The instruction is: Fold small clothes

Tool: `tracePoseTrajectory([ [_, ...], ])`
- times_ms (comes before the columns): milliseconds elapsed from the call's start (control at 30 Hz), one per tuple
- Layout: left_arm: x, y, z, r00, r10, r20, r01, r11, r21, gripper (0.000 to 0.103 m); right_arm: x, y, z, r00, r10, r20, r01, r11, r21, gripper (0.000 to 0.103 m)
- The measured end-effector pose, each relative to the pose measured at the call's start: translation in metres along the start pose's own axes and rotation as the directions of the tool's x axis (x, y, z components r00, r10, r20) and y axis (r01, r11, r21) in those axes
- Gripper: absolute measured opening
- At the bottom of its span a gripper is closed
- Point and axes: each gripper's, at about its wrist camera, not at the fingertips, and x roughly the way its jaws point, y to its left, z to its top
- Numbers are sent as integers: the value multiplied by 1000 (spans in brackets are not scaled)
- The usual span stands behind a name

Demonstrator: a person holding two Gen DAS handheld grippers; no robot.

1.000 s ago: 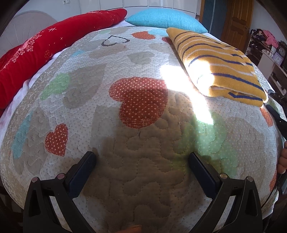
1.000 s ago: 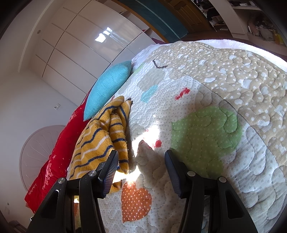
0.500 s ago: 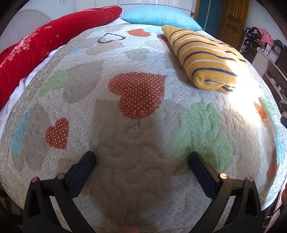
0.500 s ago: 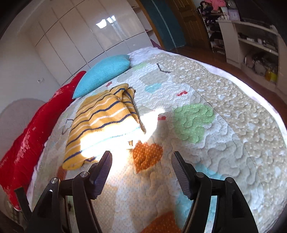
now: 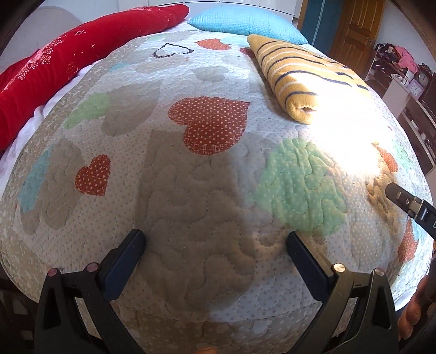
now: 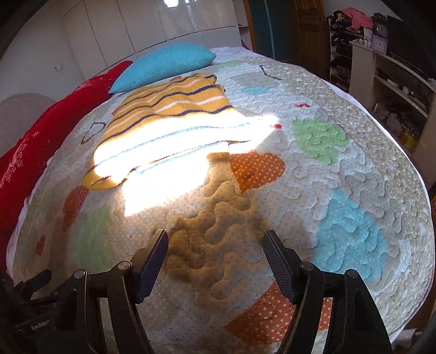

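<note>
A folded yellow sweater with navy and white stripes [image 5: 299, 79] lies on the far right part of the bed, half in a bright sun patch [image 6: 169, 119]. My left gripper [image 5: 215, 239] hangs open over the quilt near the bed's front edge, with nothing between its fingers. My right gripper [image 6: 215, 237] is well back from the sweater, over bare quilt; its jaws are opening and hold nothing. One of its fingers [image 5: 408, 201] pokes in at the right edge of the left wrist view.
A heart-patterned quilt [image 5: 204, 190] covers the bed. A long red pillow [image 5: 68, 62] lines the left side and a blue pillow [image 5: 245, 21] lies at the head. Shelves [image 6: 395, 81] and a wooden door [image 5: 357, 32] stand to the right. A hand [image 5: 417, 307] shows bottom right.
My right gripper has drawn back from the sweater's edge, rolled level and opened wider. The left gripper has barely shifted; the right gripper's finger now shows at its view's right edge.
</note>
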Motion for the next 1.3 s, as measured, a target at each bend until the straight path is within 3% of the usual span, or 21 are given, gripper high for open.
tracePoseTrajectory([
  [567,2,-4,-1,1000,23,-5,-23,999,27,103,19,23,-10,994,-108,3,108,988,-112,94],
  [1300,-1,-3,-5,999,26,33,-27,999,24,103,22,29,-16,989,-145,39,149,979,-136,100],
])
